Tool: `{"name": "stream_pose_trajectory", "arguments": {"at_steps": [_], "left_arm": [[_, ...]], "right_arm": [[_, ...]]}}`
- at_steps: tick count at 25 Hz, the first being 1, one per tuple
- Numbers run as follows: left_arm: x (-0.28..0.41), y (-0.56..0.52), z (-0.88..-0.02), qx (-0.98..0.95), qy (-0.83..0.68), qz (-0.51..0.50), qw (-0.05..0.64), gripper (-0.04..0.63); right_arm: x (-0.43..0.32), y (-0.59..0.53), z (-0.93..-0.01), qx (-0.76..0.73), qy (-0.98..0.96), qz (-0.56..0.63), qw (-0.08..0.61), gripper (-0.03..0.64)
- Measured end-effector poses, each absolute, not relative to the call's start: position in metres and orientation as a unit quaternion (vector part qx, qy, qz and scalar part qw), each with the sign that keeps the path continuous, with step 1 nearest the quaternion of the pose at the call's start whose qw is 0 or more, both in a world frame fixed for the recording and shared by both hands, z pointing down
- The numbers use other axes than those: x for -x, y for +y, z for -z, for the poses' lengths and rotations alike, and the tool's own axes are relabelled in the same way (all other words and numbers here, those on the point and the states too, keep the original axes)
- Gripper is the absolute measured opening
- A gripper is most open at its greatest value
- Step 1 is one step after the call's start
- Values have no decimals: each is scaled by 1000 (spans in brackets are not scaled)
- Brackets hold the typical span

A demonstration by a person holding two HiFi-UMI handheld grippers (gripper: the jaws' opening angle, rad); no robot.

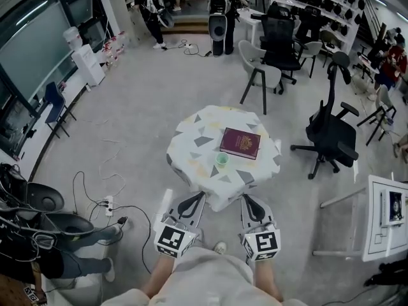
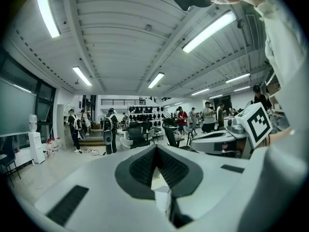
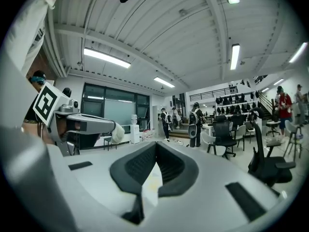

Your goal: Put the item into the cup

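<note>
A small green cup (image 1: 221,160) stands on the round table (image 1: 191,146), which is covered by a white cloth with grey triangles. Just behind the cup lies a dark red book (image 1: 240,143). No other small item shows on the table. My left gripper (image 1: 193,203) and right gripper (image 1: 253,204) hang side by side below the table's near edge, short of the cup. Both are shut with nothing held. In the left gripper view the left gripper (image 2: 155,149) points level into the room; so does the right gripper (image 3: 155,146) in its own view. Neither view shows the cup.
A black office chair (image 1: 331,132) stands right of the table and a grey chair (image 1: 260,75) behind it. Cables and a power strip (image 1: 108,204) lie on the floor at the left. A white desk (image 1: 382,217) is at the right, and people stand at the back.
</note>
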State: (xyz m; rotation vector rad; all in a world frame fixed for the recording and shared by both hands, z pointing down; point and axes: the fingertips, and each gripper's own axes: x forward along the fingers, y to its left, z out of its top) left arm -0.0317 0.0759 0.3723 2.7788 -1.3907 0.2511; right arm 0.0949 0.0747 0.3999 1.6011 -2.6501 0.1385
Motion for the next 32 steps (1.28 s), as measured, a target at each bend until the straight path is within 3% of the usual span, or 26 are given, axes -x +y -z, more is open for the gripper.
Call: {"name": "stream_pose_trajectory", "arguments": {"at_steps": [15, 32], "left_arm": [[18, 22, -377, -912, -405, -63, 13, 9], [68, -78, -389, -919, -389, -54, 34, 9]], "right_arm": [[-110, 36, -398, -560, -827, -35, 34, 6], [-62, -53, -402, -575, -815, -35, 63, 6]]}}
